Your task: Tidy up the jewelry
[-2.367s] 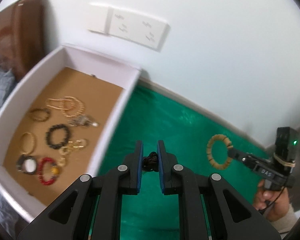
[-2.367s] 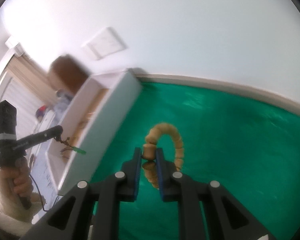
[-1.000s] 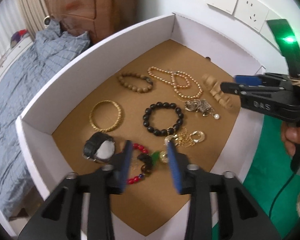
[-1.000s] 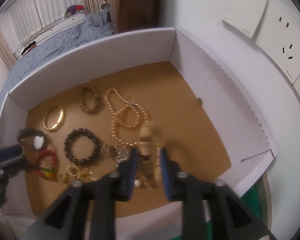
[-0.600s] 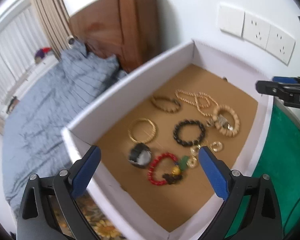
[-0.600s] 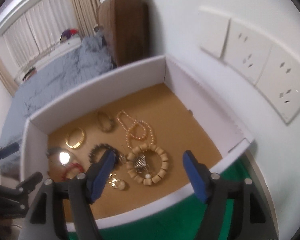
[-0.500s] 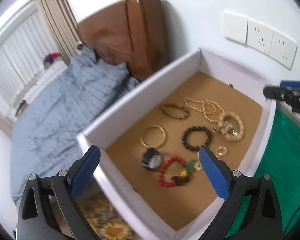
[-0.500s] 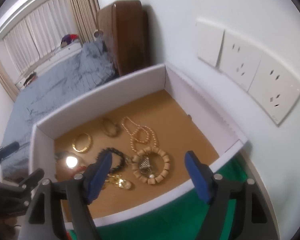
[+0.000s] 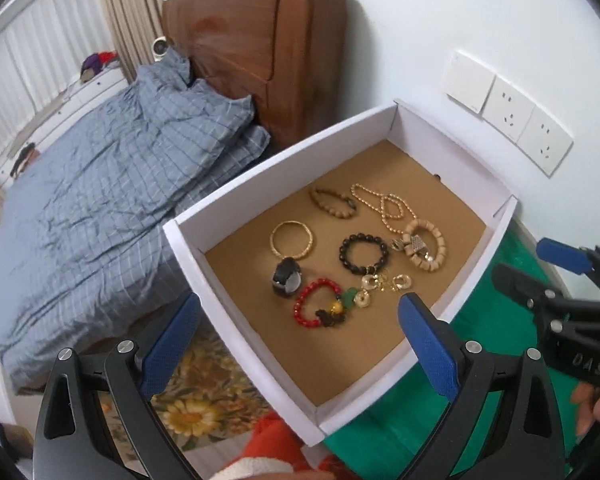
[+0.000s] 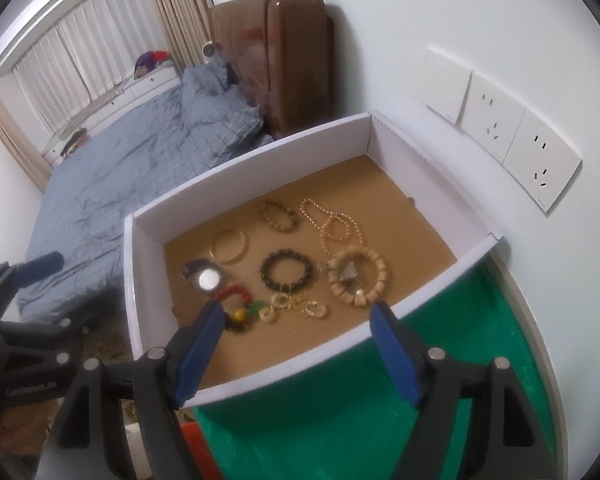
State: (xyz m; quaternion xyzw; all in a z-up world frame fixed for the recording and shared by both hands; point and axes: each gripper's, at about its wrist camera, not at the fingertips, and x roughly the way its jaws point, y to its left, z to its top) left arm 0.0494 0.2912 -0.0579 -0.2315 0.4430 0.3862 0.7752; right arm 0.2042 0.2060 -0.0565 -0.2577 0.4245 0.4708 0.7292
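Observation:
A white box (image 9: 260, 208) with a brown floor holds the jewelry. A wooden bead bracelet (image 9: 440, 240) lies at its right, ringed around a silver pendant. A dark knotted string with green and yellow beads (image 9: 328, 318) rests against the red bead bracelet (image 9: 300, 312). My left gripper (image 9: 298, 304) hangs high above the box's near corner, open and empty. My right gripper (image 10: 297, 308) is open too, above the box's green-side wall (image 10: 300, 360), with nothing between its fingers. The wooden bracelet (image 10: 382, 276) lies beyond its right finger.
Also in the box are a black bead bracelet (image 9: 342, 250), a gold bangle (image 9: 274, 240), a watch (image 9: 286, 276), a pearl necklace (image 9: 380, 200) and gold earrings (image 9: 384, 280). A green mat (image 9: 420, 420) lies right of the box, a bed (image 9: 100, 180) left, wall sockets (image 9: 508, 116) behind.
Both grippers opened and let go inside the box, then rose and drew back. The wooden bracelet and the dark beaded string now lie on the box floor.

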